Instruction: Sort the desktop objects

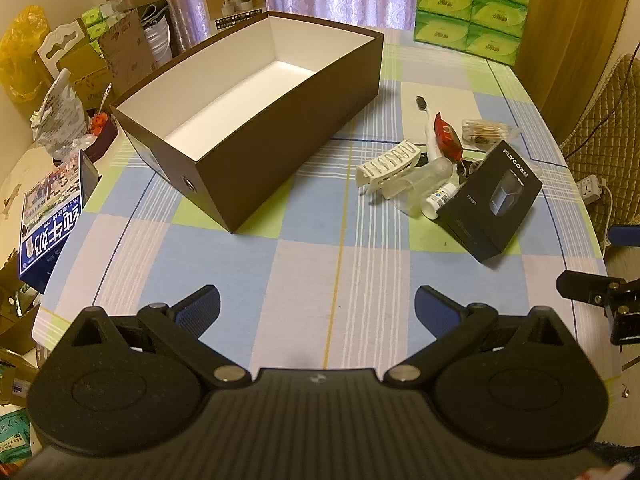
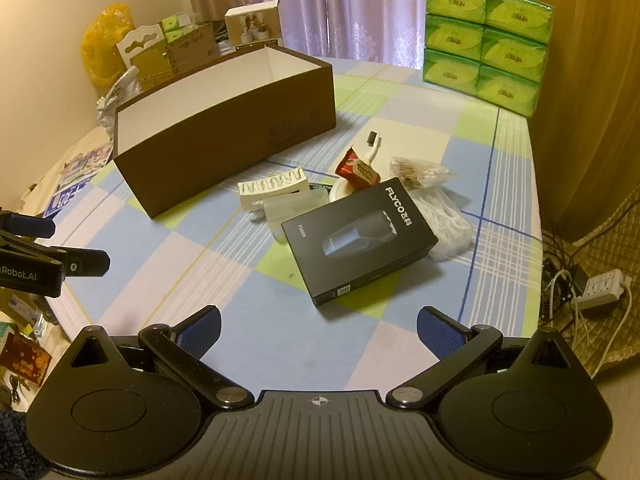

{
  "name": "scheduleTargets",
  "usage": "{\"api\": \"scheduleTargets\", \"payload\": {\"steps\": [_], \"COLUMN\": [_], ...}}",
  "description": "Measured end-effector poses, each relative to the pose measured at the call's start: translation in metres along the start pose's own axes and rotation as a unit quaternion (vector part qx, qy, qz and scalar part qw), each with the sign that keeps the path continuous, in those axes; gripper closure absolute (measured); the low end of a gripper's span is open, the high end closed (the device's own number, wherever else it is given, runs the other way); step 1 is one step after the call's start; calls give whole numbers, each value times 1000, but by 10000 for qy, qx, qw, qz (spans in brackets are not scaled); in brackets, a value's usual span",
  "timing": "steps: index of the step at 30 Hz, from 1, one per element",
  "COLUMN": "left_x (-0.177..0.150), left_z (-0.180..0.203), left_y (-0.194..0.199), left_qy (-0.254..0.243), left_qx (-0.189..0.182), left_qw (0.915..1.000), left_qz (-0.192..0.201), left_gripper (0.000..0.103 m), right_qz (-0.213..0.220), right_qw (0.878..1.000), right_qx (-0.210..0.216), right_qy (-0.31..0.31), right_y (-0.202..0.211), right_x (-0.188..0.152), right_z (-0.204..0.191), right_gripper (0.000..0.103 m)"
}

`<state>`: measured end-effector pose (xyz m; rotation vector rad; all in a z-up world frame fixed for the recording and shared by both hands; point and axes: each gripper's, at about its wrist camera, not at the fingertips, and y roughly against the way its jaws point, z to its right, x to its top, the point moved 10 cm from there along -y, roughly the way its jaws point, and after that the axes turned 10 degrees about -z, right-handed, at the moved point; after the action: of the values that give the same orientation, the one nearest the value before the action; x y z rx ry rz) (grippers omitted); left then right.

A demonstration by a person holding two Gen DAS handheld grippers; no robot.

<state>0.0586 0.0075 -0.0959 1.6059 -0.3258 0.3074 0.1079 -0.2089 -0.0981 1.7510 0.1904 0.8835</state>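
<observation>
An open brown box (image 1: 280, 136) (image 2: 224, 140) with a white inside stands empty on the checked tablecloth. To its right lies a heap: a black FLYCO box (image 1: 490, 200) (image 2: 360, 240), a white hair claw (image 1: 390, 162) (image 2: 272, 188), a clear cup (image 1: 424, 184), a small white bottle (image 1: 438, 198), a toothbrush (image 1: 426, 120) (image 2: 374, 146), a red packet (image 1: 448, 134) (image 2: 356, 168), a bag of cotton swabs (image 1: 486, 130) (image 2: 420, 172) and a bag of floss picks (image 2: 444, 216). My left gripper (image 1: 318, 310) and right gripper (image 2: 318, 330) both hover open and empty over the near table edge.
Green tissue packs (image 1: 474, 4) (image 2: 486, 44) are stacked at the table's far right. Boxes and bags (image 1: 100, 48) crowd the left side, with a blue carton (image 1: 52, 220) near the edge. A power strip (image 2: 602, 288) and cables lie on the floor at right.
</observation>
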Motion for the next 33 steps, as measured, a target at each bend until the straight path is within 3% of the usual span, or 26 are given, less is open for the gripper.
{"api": "scheduleTargets", "payload": {"steps": [33], "left_x": [13], "left_z": [8], "left_y": [-9], "left_qy": [-71], "left_qx": [-43], "left_qw": [10000], "left_qz": [-32], "left_gripper": [1], "right_qz": [-39], "right_qw": [10000], "right_qx": [16], "right_qy": [12], "right_y": [-4], "right_x": [4], "right_z": [6], "right_gripper": [2]}}
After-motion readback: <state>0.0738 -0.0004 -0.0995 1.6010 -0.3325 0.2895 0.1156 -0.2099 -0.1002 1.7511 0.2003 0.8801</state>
